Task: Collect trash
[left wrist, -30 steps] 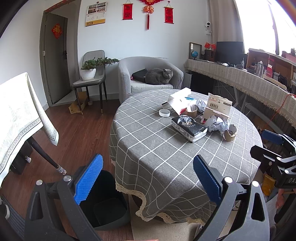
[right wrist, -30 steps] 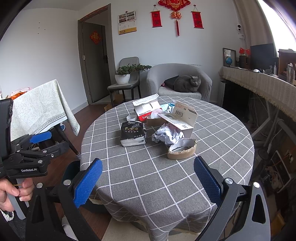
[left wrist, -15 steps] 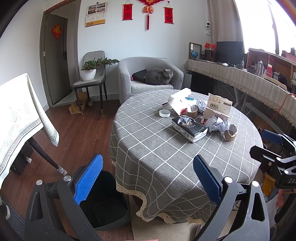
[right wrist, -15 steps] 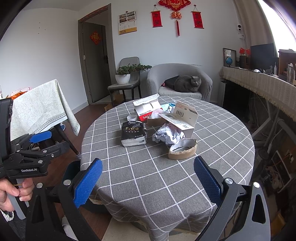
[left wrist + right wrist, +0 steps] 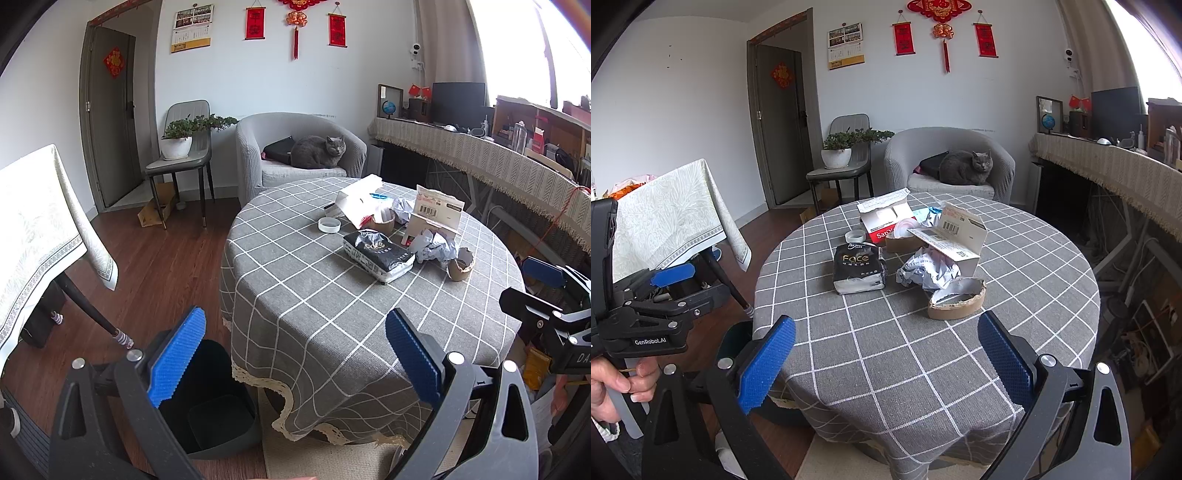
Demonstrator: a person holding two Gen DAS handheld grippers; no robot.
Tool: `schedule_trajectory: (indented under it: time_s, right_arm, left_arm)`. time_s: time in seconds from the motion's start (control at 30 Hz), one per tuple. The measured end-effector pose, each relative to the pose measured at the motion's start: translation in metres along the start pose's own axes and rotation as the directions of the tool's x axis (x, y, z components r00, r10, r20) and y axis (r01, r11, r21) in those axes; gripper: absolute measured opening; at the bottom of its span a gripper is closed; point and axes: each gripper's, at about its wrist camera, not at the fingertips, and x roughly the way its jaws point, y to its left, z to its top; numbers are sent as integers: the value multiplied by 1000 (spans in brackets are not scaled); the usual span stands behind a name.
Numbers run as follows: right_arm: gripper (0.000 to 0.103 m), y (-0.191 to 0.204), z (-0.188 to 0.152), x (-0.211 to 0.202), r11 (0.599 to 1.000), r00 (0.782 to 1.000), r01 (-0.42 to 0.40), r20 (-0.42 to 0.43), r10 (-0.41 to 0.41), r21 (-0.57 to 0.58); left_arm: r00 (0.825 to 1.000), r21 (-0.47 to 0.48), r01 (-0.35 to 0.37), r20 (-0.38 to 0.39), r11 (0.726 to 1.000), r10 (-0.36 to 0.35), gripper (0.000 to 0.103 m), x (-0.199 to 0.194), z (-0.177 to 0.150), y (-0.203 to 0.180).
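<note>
Nothing looks collected yet: both the left gripper (image 5: 293, 354) and right gripper (image 5: 886, 360) gape wide and empty at the frame bottom, while the trash (crumpled paper (image 5: 929, 271), torn tape roll (image 5: 956, 301), opened boxes) sits mid-table, and the dark bin (image 5: 207, 398) waits lower left.

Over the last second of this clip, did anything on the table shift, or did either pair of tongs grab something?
Nothing visibly changed. Both the left tongs and the right tongs stay open and empty, short of the trash on the checked tablecloth; the black tissue pack, crumpled paper and torn cardboard ring lie as before.
</note>
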Motion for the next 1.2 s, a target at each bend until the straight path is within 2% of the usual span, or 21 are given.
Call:
schedule_trajectory:
  time_s: [0.3, 0.5, 0.6, 0.83, 0.93, 1.2]
  right_arm:
    - [100, 0, 0, 1, 1000, 1000, 24, -17, -25, -19]
    - [100, -9, 5, -4, 999, 999, 36, -2, -36, -8]
    - [100, -19, 7, -7, 999, 1000, 28, 11, -28, 31]
    - [96, -38, 17, -6, 997, 1000, -6, 21, 5, 76]
    - [95, -43, 20, -2, 997, 1000, -12, 14, 11, 73]
    - [93, -62, 30, 11, 996, 999, -36, 0, 36, 79]
  left_arm:
    - [1000, 14, 2, 15, 1000, -2, 99, -2, 1, -5]
    - [998, 3, 58, -10, 998, -58, 97, 7, 3, -10]
    - [995, 6, 97, -32, 995, -97, 89, 13, 4, -14]
    - [987, 12, 161, -26, 987, -161, 88, 23, 9, -30]
    - [983, 5, 181, -42, 983, -181, 81, 32, 12, -39]
    - [977, 6, 203, -69, 979, -202, 80, 56, 19, -62]
